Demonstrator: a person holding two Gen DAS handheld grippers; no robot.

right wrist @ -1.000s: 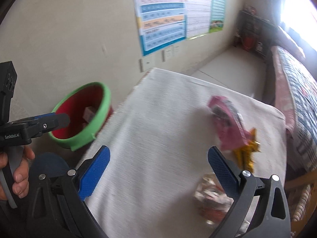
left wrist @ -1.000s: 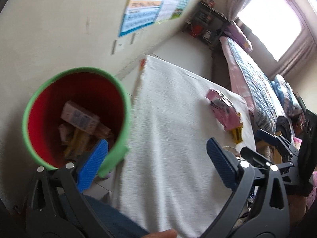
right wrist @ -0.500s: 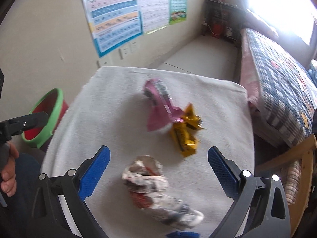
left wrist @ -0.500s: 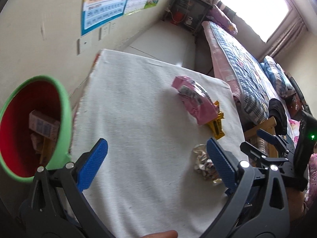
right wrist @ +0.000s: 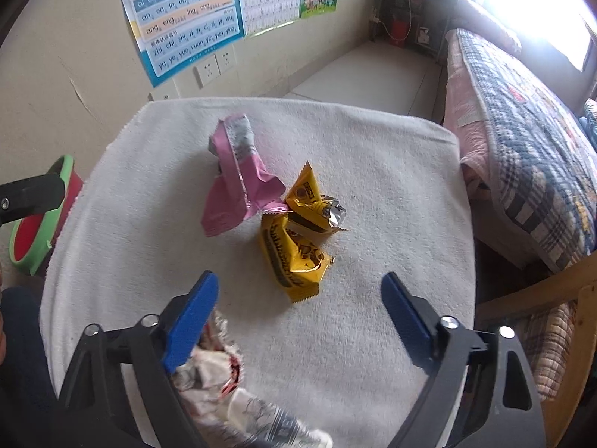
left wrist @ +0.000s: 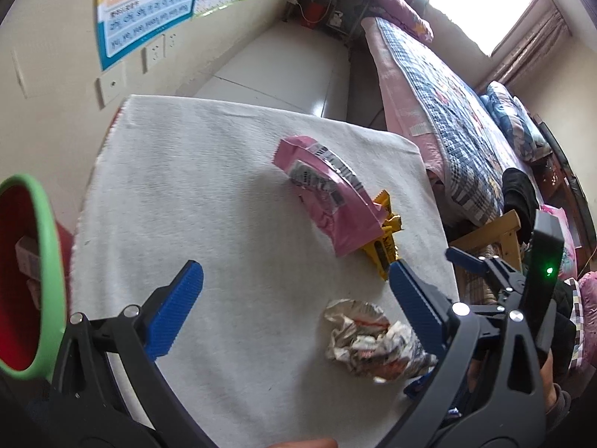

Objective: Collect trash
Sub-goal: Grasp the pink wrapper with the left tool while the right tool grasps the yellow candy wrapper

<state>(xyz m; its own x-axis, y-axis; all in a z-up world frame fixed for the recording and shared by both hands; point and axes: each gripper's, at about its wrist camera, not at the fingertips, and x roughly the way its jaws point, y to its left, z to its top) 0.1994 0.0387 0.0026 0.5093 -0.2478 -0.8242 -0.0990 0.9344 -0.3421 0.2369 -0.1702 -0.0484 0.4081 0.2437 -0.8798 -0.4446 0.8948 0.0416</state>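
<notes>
A pink wrapper (left wrist: 328, 190) (right wrist: 238, 183), a yellow snack wrapper (right wrist: 298, 246) (left wrist: 384, 246) and a crumpled white-and-red wrapper (left wrist: 369, 339) (right wrist: 212, 373) lie on a table covered with a white towel (left wrist: 209, 201) (right wrist: 373, 171). A green bin with a red inside (left wrist: 33, 272) (right wrist: 33, 235) stands left of the table and holds trash. My left gripper (left wrist: 294, 298) is open and empty above the towel's near part. My right gripper (right wrist: 298, 310) is open and empty just short of the yellow wrapper; its left finger covers part of the crumpled wrapper.
A bed with a checked quilt (right wrist: 522, 142) (left wrist: 440, 93) runs along the right side. A wooden chair frame (right wrist: 537, 298) stands at the table's right edge. Posters (right wrist: 186, 11) and wall sockets (right wrist: 216, 67) are on the wall behind. A dark shelf (left wrist: 332, 0) stands in the far corner.
Both grippers have swung right, away from the bin and over the table. The wrappers have come to the middle of both views. Both stay open and empty.
</notes>
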